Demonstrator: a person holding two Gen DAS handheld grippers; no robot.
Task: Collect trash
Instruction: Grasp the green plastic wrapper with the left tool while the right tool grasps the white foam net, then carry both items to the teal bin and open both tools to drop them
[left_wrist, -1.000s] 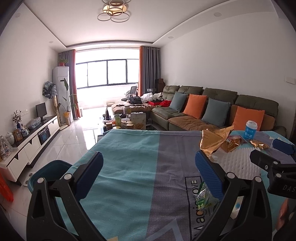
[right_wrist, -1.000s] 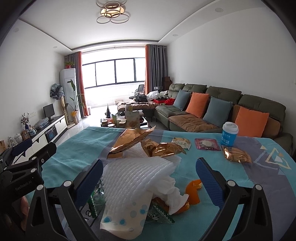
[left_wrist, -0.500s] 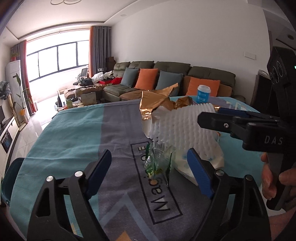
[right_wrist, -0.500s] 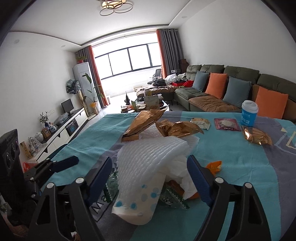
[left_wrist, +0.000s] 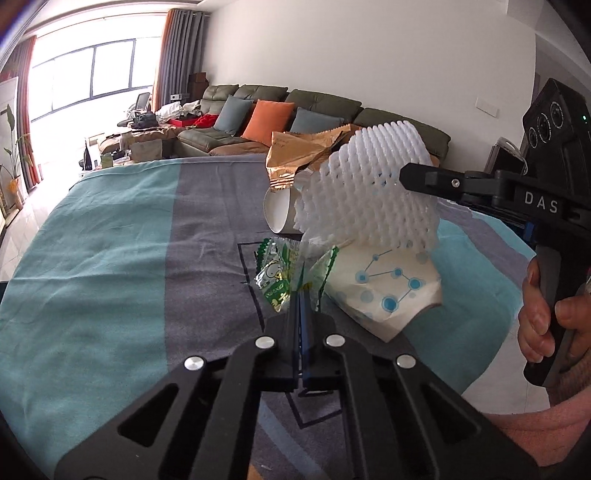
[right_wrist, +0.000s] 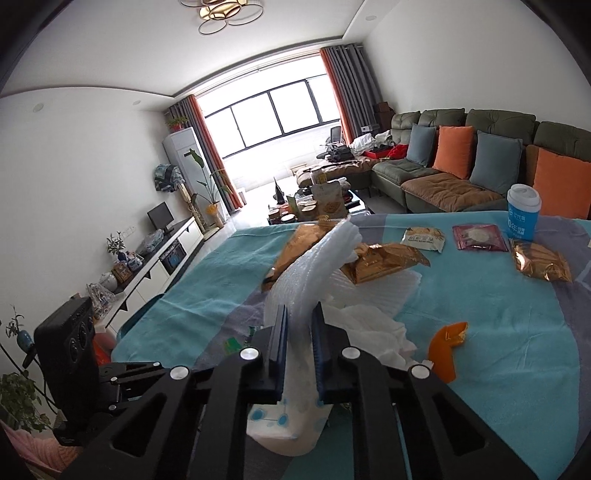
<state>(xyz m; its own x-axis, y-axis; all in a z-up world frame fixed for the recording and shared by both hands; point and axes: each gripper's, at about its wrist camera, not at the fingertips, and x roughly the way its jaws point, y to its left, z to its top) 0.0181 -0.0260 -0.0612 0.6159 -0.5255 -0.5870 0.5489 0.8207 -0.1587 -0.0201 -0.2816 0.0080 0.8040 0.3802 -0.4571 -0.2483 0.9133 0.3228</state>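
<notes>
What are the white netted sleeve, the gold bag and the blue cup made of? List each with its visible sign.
White netted sleeve: likely soft matte foam; open puffy mesh.
Gold bag: probably metallised plastic film; glossy crinkles.
Blue cup: seemingly printed paper, white lid probably plastic.

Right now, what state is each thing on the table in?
left gripper: shut on the green wrapper
right gripper: closing, white foam net between its pads
blue cup: upright, lidded
gold snack bag: lying torn open
orange wrapper: crumpled, lying apart
</notes>
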